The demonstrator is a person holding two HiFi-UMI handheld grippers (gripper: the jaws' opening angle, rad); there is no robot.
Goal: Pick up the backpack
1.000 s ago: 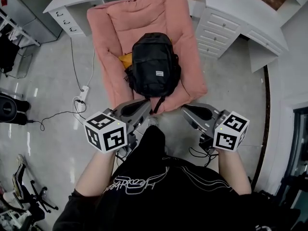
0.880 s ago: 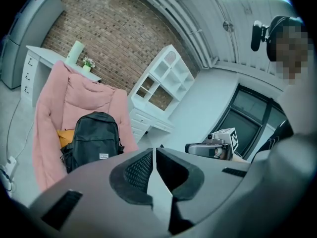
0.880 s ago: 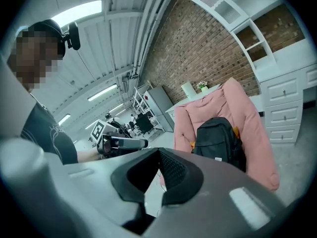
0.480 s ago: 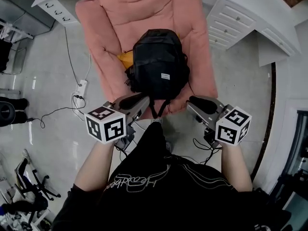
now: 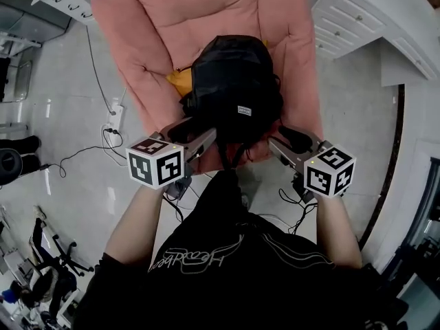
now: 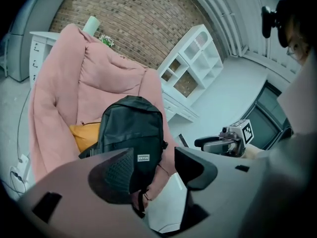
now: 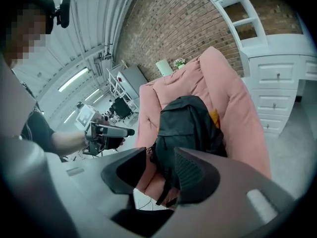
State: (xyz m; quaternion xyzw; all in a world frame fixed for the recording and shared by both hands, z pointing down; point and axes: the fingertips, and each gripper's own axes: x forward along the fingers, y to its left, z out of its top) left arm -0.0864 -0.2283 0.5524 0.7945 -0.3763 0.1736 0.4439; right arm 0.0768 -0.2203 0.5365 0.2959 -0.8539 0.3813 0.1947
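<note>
A black backpack [image 5: 234, 81] stands propped upright on the seat of a pink padded armchair [image 5: 172, 33], straight ahead of both grippers and between them. Its small white label faces the person, and its dark straps hang over the seat's front edge.

The left gripper [image 5: 198, 135] points forward and down at the bag's lower left corner. In the left gripper view its jaws [image 6: 154, 157] stand apart, having just been opening. The backpack [image 6: 131, 128] shows through the gap beyond them, and neither pad presses on it.

The right gripper [image 5: 283, 139] points at the bag's lower right corner. In the right gripper view its jaws [image 7: 161, 157] are likewise parted, having just been opening, with the backpack [image 7: 188, 123] and its dangling straps ahead of them and nothing clamped.

A yellow item [image 5: 180, 81] is wedged against the bag on the left gripper's side. White drawers [image 5: 350, 26] stand beyond the right gripper. A power strip [image 5: 115, 119] lies on the floor out past the left gripper.
</note>
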